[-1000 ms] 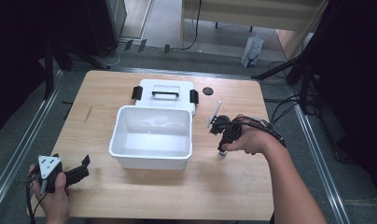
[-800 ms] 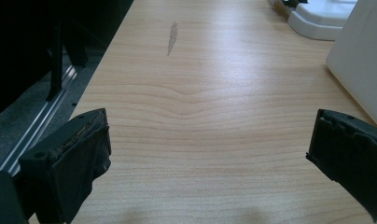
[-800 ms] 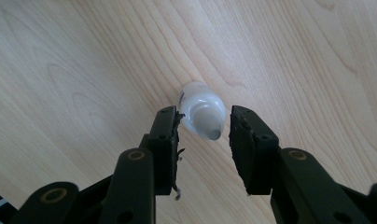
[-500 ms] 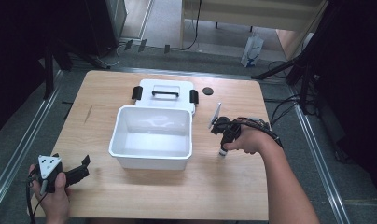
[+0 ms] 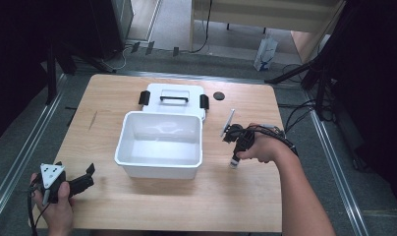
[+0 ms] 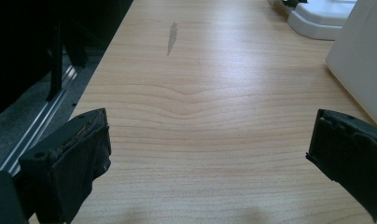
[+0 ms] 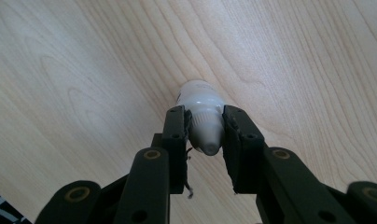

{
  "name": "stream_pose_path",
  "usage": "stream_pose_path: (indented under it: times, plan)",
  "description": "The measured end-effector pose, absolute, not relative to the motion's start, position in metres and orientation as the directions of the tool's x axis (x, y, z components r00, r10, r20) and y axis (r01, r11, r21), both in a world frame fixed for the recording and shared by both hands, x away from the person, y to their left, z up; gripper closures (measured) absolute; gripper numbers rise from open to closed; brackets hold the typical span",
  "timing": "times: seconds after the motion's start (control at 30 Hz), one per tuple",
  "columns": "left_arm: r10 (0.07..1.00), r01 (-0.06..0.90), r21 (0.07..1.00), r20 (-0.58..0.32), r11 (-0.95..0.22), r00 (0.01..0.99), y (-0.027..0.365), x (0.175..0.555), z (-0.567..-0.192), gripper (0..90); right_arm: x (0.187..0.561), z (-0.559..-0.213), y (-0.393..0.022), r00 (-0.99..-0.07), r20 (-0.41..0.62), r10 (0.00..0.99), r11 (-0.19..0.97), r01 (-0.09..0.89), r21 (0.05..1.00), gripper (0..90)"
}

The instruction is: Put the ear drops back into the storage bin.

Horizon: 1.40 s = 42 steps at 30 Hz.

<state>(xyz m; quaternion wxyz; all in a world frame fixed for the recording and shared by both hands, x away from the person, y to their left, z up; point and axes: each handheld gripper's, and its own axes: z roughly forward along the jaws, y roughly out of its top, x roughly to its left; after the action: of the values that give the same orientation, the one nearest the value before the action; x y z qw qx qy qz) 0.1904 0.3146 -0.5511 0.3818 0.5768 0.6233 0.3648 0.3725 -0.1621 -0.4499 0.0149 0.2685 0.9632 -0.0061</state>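
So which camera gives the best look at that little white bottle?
The right gripper view: the little white bottle sits close up, pinched between the right claw. The high view shows it as a tiny speck under the hand.

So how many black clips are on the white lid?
2. One black clip sits on the left end of the white lid, the other clip on its right end, behind the open bin.

White bin (image 5: pixel 159 142), white bottle (image 7: pixel 203 116), black tongs (image 7: pixel 204 128), pale wood-grain table (image 5: pixel 245 196).

White tub (image 5: pixel 159 145) mid-table (image 5: pixel 245 206), lid (image 5: pixel 174 100) behind, right tongs (image 5: pixel 234 160) beside it.
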Motion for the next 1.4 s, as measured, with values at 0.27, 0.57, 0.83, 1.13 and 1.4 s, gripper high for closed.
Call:
stream_pose_path:
  times: [0.27,0.57,0.83,1.13,1.4]
  plan:
    - [0.997,0.44,0.895,-0.058,0.071,-0.043,0.315,0.19,-0.551,0.0,0.37,-0.423,-0.161,-0.871,-0.046,0.49,0.872,0.489,0.031,72.1]
    - [0.997,0.439,0.895,-0.063,0.077,-0.046,0.315,0.191,-0.551,0.0,0.368,-0.384,-0.147,-0.885,-0.057,0.462,0.886,0.459,0.069,72.1]
    - [0.997,0.439,0.895,-0.066,0.079,-0.045,0.315,0.191,-0.551,0.0,0.369,-0.342,-0.126,-0.894,-0.077,0.441,0.896,0.434,0.095,72.2]
    - [0.997,0.44,0.895,-0.059,0.071,-0.041,0.315,0.19,-0.551,0.0,0.372,-0.308,-0.101,-0.908,-0.087,0.41,0.908,0.398,0.133,72.2]
    - [0.997,0.438,0.896,-0.064,0.076,-0.042,0.315,0.191,-0.551,0.0,0.371,-0.295,-0.074,-0.925,-0.086,0.371,0.923,0.357,0.144,72.2]
